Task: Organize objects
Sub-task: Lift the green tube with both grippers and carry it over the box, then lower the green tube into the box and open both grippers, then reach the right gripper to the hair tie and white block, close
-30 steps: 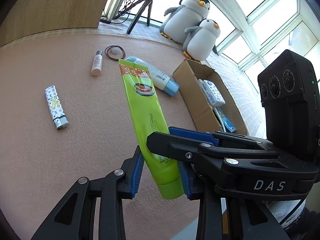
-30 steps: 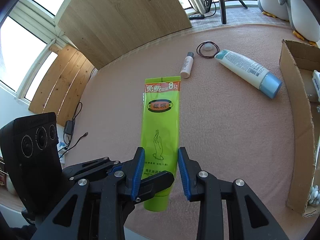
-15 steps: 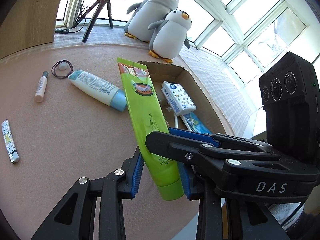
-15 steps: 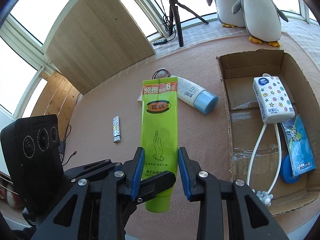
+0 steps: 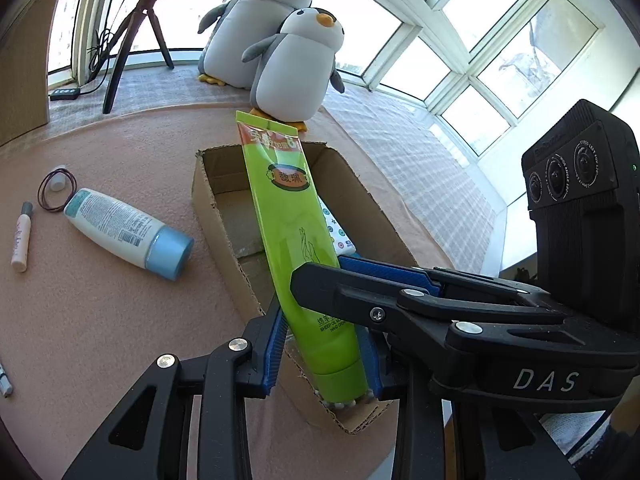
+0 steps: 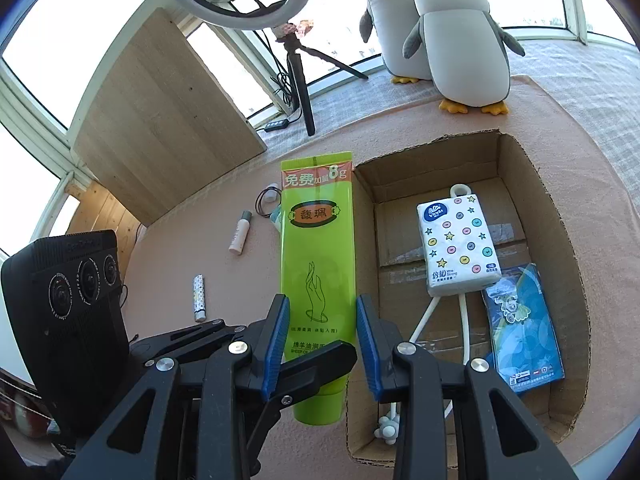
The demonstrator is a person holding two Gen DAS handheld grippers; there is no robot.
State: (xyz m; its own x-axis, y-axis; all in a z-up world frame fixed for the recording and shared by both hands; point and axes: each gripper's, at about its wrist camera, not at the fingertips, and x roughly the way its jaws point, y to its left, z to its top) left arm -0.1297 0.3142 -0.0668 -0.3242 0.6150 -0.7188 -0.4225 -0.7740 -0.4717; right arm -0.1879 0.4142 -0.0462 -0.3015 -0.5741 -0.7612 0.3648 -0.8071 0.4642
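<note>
Left wrist: green tube now over cardboard box.

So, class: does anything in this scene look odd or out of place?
Yes: both grippers, left and right, clamp the same green hand-cream tube near its cap. One light tube carried above the brown cardboard box hardly seems to need two.

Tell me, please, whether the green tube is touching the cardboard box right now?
Cannot tell. The green tube overlaps the cardboard box wall in both wrist views, and neither shows a gap or contact plainly.
</note>
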